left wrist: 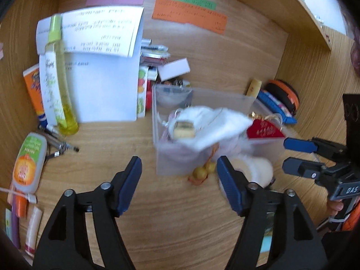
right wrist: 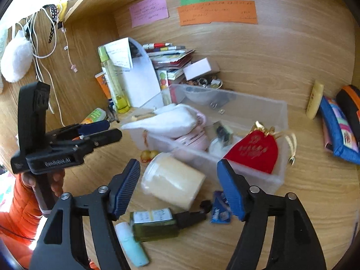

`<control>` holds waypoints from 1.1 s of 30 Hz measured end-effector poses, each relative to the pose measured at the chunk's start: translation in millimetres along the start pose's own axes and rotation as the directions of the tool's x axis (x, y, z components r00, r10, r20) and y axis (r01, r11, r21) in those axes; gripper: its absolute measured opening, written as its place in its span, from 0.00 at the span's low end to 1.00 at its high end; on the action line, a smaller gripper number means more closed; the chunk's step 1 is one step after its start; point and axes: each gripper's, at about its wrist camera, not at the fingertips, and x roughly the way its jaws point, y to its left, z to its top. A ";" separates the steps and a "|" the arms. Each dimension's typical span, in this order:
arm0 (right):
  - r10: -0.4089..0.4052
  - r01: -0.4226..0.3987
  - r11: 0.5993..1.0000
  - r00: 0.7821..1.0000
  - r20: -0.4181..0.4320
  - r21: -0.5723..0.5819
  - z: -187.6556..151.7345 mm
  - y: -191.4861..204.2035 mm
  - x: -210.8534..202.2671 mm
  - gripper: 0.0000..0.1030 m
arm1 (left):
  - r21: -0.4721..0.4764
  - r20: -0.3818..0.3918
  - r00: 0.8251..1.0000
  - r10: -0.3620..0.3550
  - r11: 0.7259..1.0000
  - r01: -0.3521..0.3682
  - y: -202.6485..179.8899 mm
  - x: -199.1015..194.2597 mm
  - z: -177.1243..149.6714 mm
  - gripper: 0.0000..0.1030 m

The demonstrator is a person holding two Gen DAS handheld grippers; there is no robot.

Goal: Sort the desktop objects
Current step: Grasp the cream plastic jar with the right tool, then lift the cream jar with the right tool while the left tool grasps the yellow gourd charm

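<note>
The clear plastic bin sits mid-desk and already holds part of the clutter: a white cloth draped over a pink item, a red pouch with gold cord at its near right end, a small bowl at the far end and a few small bits too blurred to name. So the sorting looks partly done, not finished. Just outside the bin's near wall lies a cream-coloured jar on its side, with two small yellow beads beside it; nearer the camera are a green bottle with a black cap, a pale blue tube and a blue packet. Further off, the left side of the desk keeps a tall yellow spray bottle, an orange tube, a squeeze bottle, pens and a stack of papers; to the right lie a small cream bottle and colourful pouches. The right gripper stands wide with the jar roughly between its jaws but not pinched, and I judge the jar its likely next pick. The left gripper is also wide and empty, hovering over bare desk near the bin.
</note>
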 end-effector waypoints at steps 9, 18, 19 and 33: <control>-0.043 0.051 0.995 0.994 -0.102 0.080 -10.2 10.7 36.8 0.79 | 0.025 -0.025 1.000 0.002 1.000 -0.002 7.7 -7.3 -28.0 0.76; -0.147 0.155 0.987 0.980 -0.134 0.052 -10.0 13.4 65.6 0.77 | 0.037 -0.038 0.999 -0.001 0.999 0.003 5.3 -5.5 -37.0 0.78; -0.143 0.151 0.987 0.980 -0.136 0.052 -10.3 13.3 67.2 0.76 | 0.037 -0.038 0.999 -0.004 0.999 0.005 4.2 -4.7 -37.1 0.78; -0.057 0.059 0.997 0.997 -0.043 0.049 -20.8 12.4 47.0 0.62 | 0.048 -0.060 0.997 0.042 0.998 -0.039 -11.6 7.6 -36.0 0.78</control>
